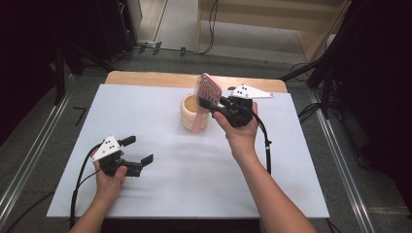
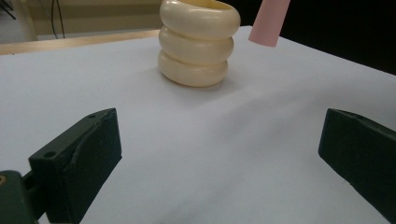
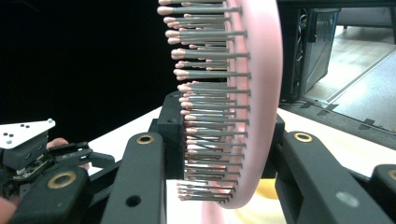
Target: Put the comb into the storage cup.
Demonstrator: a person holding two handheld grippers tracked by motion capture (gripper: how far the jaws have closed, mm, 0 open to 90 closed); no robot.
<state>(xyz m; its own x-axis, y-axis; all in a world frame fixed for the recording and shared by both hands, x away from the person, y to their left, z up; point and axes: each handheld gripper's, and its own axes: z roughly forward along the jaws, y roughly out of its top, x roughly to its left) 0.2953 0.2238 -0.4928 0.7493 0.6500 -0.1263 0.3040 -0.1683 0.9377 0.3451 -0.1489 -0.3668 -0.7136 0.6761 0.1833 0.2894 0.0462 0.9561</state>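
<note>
A pink hairbrush [image 1: 206,94] with grey bristles hangs over a cream ribbed cup [image 1: 192,115] near the table's middle back. My right gripper [image 1: 210,103] is shut on the brush head [image 3: 243,93], bristles facing one jaw, and the pink handle [image 2: 270,21] points down just beside the cup [image 2: 198,44], above the table. My left gripper [image 1: 137,149] stands open low over the white table at front left, nothing between its jaws [image 2: 219,163]. It also appears far off in the right gripper view [image 3: 32,154].
The white board [image 1: 160,179] covers a wooden table [image 1: 145,77]. Cables trail from both grippers. Dark stands and rails flank the table on the floor.
</note>
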